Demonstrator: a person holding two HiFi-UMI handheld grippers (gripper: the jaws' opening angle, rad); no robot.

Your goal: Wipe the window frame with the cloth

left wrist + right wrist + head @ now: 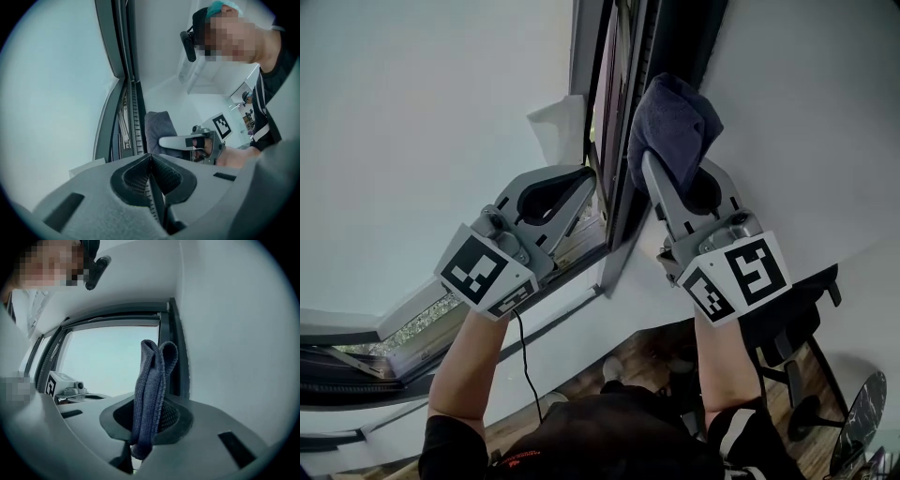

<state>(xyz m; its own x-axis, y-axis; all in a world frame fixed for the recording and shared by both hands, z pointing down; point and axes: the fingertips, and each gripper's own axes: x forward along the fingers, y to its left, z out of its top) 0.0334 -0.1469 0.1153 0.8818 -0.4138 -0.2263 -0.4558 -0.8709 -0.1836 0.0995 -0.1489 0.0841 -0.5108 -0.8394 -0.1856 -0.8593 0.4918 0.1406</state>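
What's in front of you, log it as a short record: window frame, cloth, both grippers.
window frame: dark, runs up between the two grippers
cloth: dark blue, folded, held up against the window frame
right gripper: shut on the cloth
left gripper: jaws together, empty, beside the window frame

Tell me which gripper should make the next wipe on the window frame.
Right. The right gripper is shut on the cloth, which sits right beside the window frame. The left gripper is shut with nothing between its jaws, so it has nothing to wipe with.
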